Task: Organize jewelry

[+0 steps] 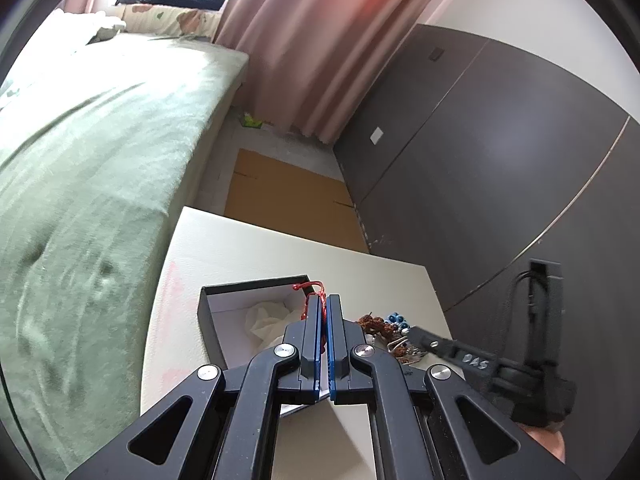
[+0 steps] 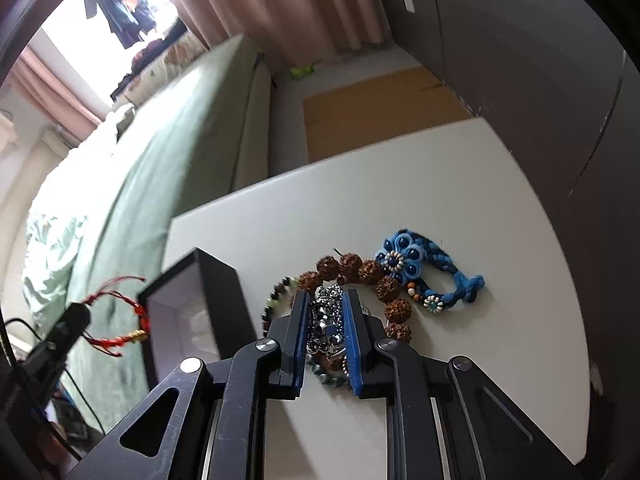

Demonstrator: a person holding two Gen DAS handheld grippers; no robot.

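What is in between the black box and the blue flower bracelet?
In the right wrist view, a brown seed-bead bracelet, a dark bead bracelet and a silver chain lie between the black box and the blue flower bracelet.

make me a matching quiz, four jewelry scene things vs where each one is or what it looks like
Things:
1. red cord bracelet
2. blue braided bracelet
3. silver chain
4. black box

Descriptions:
A. between the right hand-held gripper fingers
B. open, white inside
C. pinched in the left hand-held gripper
D. flat on the white table, with a flower

Pairs: 1-C, 2-D, 3-A, 4-B
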